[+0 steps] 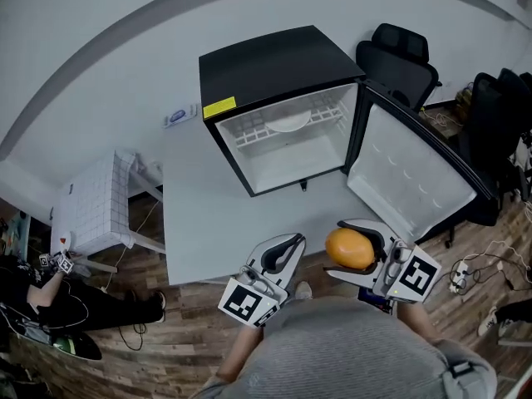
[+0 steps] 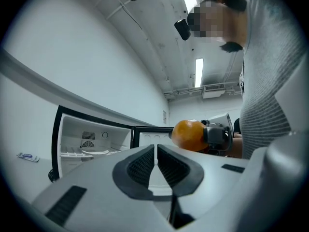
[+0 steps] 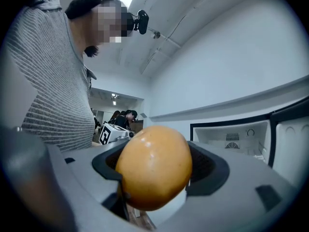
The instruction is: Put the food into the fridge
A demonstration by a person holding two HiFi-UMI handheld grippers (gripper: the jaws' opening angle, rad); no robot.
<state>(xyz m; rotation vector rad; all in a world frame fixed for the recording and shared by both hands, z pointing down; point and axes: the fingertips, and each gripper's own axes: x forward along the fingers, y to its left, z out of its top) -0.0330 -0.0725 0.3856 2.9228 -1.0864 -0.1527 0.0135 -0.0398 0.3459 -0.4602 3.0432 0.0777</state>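
One round orange-yellow fruit (image 1: pixel 350 248) is the food in play, pinched between the jaws of the right gripper (image 1: pixel 336 248) and held in the air at the near edge of the pale grey table (image 1: pixel 199 214), well short of the small black fridge (image 1: pixel 266 61). The white-lined fridge door (image 1: pixel 407 181) stands swung wide to the right, so the way into the white cavity is open. The left gripper (image 2: pixel 155 149) hangs beside the right one with its jaws drawn almost together and nothing between them.

We judge the step in hand to be carrying the fruit forward and in. The fruit is smooth and rounded, so we should keep the squeeze steady and avoid quick turns. We should bring it in low over the table, enter squarely between the fridge's left wall and the door hinge, pass under the white wire shelf (image 1: pixel 287 127), and set it on the floor of the cavity before loosening. It may roll, so we should place it away from the front lip.
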